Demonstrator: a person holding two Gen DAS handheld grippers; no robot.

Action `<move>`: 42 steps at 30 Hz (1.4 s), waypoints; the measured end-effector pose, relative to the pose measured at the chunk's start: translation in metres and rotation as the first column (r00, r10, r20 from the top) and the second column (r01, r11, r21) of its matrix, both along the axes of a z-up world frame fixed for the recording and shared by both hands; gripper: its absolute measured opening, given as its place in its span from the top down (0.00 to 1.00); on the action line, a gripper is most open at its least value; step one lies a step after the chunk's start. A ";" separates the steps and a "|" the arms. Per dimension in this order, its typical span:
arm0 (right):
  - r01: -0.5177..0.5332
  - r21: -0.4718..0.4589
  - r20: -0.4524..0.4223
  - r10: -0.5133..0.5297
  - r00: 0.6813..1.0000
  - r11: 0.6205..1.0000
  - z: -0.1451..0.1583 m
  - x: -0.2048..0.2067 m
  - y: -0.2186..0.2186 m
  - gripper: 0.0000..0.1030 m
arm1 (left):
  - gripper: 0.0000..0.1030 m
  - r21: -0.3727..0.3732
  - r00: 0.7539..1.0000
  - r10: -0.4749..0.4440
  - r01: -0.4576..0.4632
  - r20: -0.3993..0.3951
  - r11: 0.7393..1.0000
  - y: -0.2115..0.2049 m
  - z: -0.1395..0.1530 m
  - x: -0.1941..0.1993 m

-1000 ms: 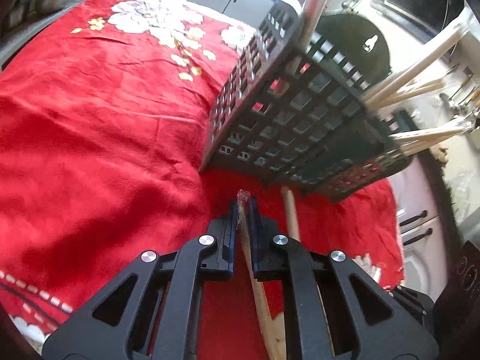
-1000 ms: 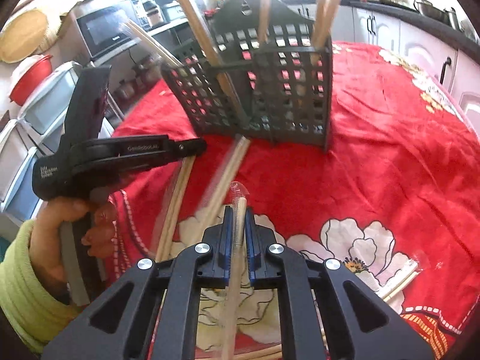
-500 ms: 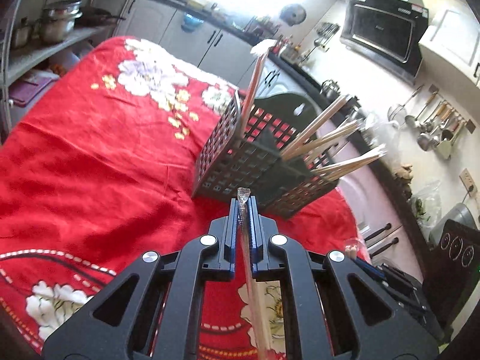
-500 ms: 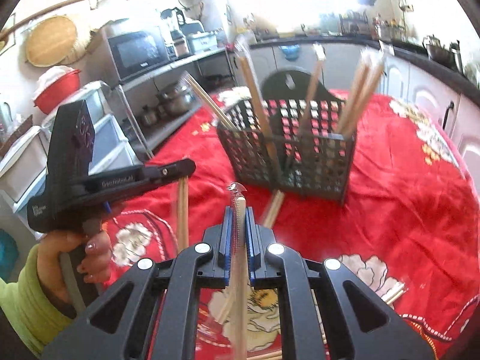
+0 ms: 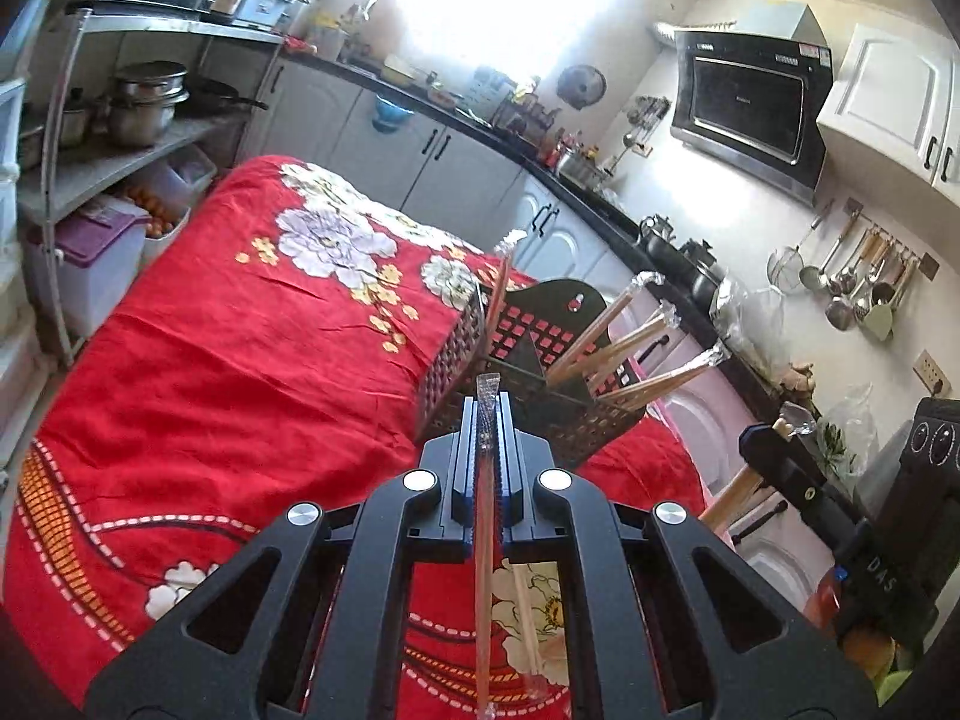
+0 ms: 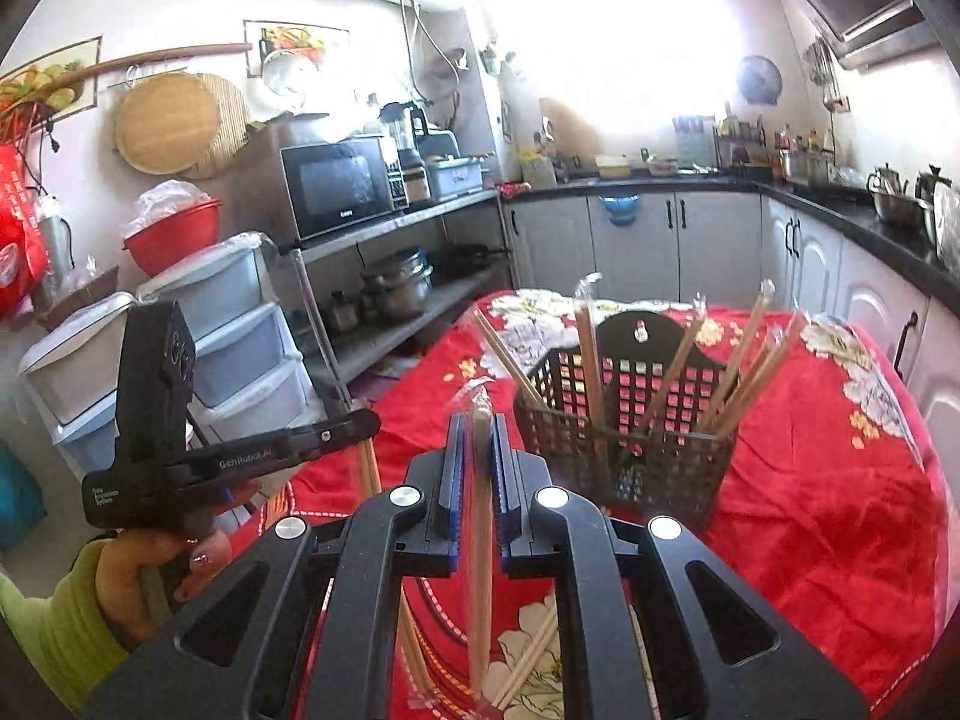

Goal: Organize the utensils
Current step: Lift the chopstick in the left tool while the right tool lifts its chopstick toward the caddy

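Note:
A black mesh utensil basket (image 5: 447,360) (image 6: 624,420) stands on the red floral tablecloth (image 5: 240,372), with several wrapped chopstick pairs (image 5: 630,330) (image 6: 588,348) leaning in it. My left gripper (image 5: 487,414) is shut on a wrapped chopstick pair (image 5: 483,540), held above the table just short of the basket. My right gripper (image 6: 478,426) is shut on another wrapped pair (image 6: 478,540), also raised and facing the basket. In the right wrist view the left gripper (image 6: 354,423) shows at the left, held by a hand (image 6: 150,558).
Loose wrapped chopsticks (image 6: 528,660) (image 5: 528,630) lie on the cloth near the front edge. Plastic drawers (image 6: 240,360) and a metal shelf with pots (image 6: 396,288) stand left of the table. Counter cabinets (image 5: 540,222) run behind it.
Both grippers have risen from the tablecloth and tilted up, each keeping its chopstick pair. The basket now sits lower and farther off in both views.

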State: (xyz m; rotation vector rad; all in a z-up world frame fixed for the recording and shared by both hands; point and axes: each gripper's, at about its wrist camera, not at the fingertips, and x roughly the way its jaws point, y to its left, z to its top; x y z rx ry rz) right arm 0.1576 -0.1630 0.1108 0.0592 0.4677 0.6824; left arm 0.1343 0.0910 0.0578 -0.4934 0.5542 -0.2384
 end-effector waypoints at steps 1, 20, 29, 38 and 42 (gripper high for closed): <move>0.000 0.004 0.006 0.000 1.000 1.000 0.003 0.000 0.000 0.92 | 0.98 -0.001 1.000 0.003 -0.003 0.004 1.000 0.001 0.001 -0.001; 0.112 0.091 0.128 -0.123 0.984 0.990 0.043 0.005 -0.030 0.92 | 0.98 0.018 0.993 -0.068 0.067 0.096 0.998 -0.016 0.040 -0.003; 0.139 0.124 0.171 -0.159 0.972 0.983 0.061 0.015 -0.042 0.92 | 0.98 0.039 0.983 -0.116 0.112 0.142 0.993 -0.031 0.069 0.012; 0.170 0.151 0.200 -0.199 0.959 0.974 0.070 0.018 -0.054 0.92 | 0.98 0.067 0.974 -0.139 0.129 0.179 0.989 -0.043 0.092 0.024; 0.177 0.160 0.207 -0.209 0.956 0.971 0.074 0.022 -0.058 0.92 | 0.98 0.082 0.969 -0.143 0.129 0.200 0.988 -0.048 0.103 0.029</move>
